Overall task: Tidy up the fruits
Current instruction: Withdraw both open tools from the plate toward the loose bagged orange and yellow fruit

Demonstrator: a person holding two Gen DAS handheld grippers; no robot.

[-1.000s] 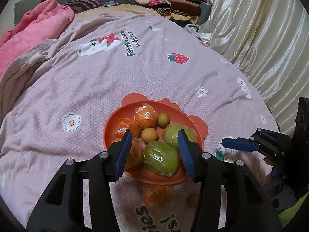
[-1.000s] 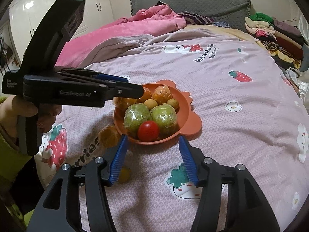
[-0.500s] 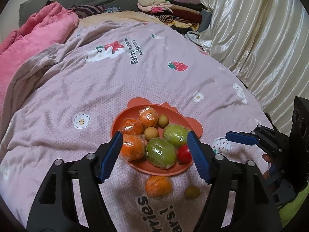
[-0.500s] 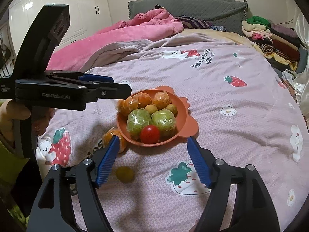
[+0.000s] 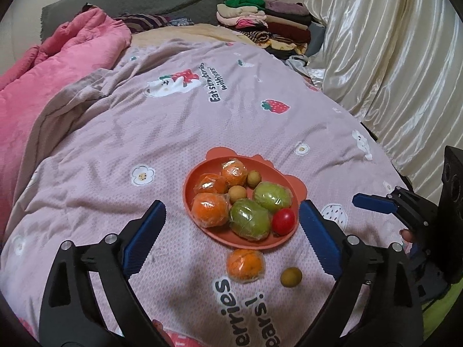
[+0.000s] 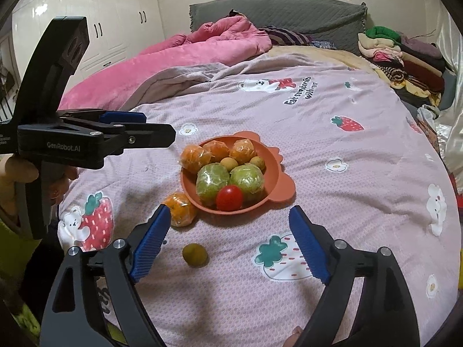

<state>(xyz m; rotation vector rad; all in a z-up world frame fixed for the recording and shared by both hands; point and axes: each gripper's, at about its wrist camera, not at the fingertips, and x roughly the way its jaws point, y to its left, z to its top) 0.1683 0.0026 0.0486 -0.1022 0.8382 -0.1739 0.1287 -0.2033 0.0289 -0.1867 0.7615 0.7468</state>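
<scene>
Fruits lie mostly in the bowl [image 5: 299,193], but 1 orange [image 5: 245,263] and 1 small yellow-green fruit [image 6: 194,254] rest on the bed [image 5: 162,133] just before it. Both tongs are opening and hold nothing. The right tongs [image 6: 228,243] have the small fruit between the jaws, so nearer; the left tongs [image 5: 231,235] face the orange.

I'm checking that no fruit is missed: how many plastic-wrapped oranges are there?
4. Three plastic-wrapped oranges sit in the orange plastic bowl's far-left side; one lies on the pink bedspread just outside. None seems hidden.
</scene>
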